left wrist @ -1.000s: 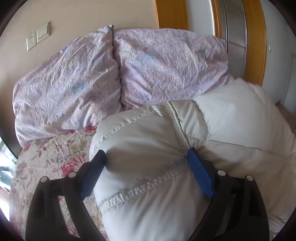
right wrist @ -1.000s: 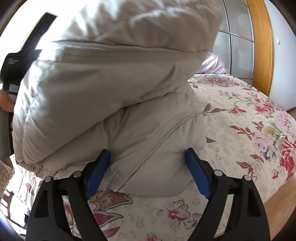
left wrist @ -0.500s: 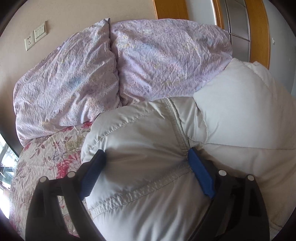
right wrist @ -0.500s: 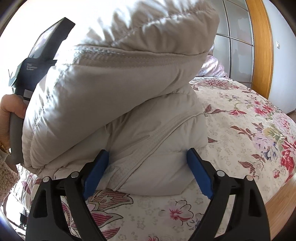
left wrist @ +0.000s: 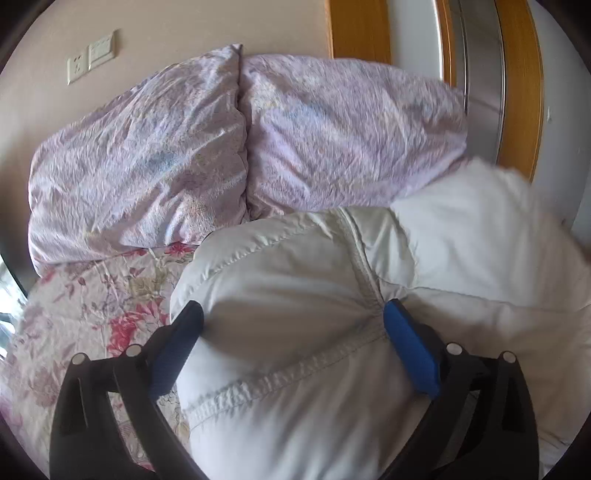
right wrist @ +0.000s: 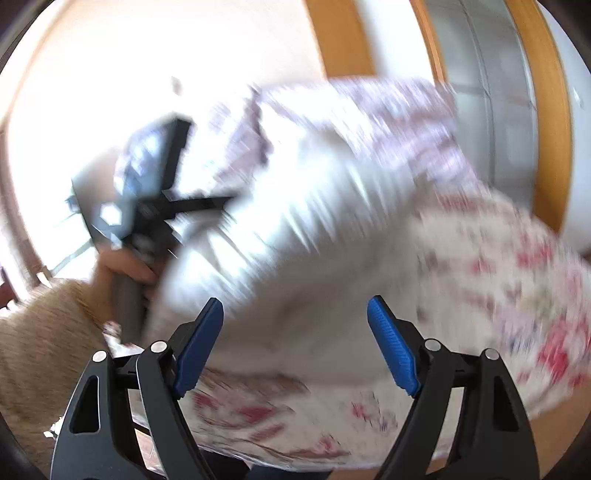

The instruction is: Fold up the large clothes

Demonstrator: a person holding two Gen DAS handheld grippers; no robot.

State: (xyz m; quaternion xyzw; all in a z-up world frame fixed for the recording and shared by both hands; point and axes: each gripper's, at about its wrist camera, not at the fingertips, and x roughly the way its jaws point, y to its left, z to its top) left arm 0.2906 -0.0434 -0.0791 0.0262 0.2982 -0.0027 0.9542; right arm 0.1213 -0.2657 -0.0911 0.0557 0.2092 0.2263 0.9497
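**Puffy white jacket bundled on a flowered bed, one hand-held gripper around it, the other clear**

Left wrist view: The left hand-held gripper [left wrist: 291, 332] straddles a bulging fold of a white quilted jacket [left wrist: 295, 295], which lies heaped on a bed [left wrist: 92, 295] covered with a floral sheet. Its jaws are opening and stand very wide; the jacket's padded bulk fills the whole gap between them, with a stitched seam running across it, and both blue pads [left wrist: 410, 350] lie against the fabric. More of the jacket spreads off to the right. Beyond it, two lilac pillows [left wrist: 147, 166] lean side by side against a beige wall, where a socket and switch plate [left wrist: 90, 59] is fixed at upper left. A wooden door frame [left wrist: 358, 33] rises at the top right.

Right wrist view: The picture is heavily blurred. The right hand-held gripper [right wrist: 295, 339] is held above the bed [right wrist: 517, 295] with its jaws closing though set well apart; nothing is gripped between them, and the jacket [right wrist: 295, 240] lies beyond the tips. To the left, a person's hand [right wrist: 122, 269], in a fuzzy tan sleeve [right wrist: 40, 343], holds the other hand-held gripper's handle beside the jacket. The lilac pillows [right wrist: 351, 122] and the wooden frame [right wrist: 340, 37] show behind.
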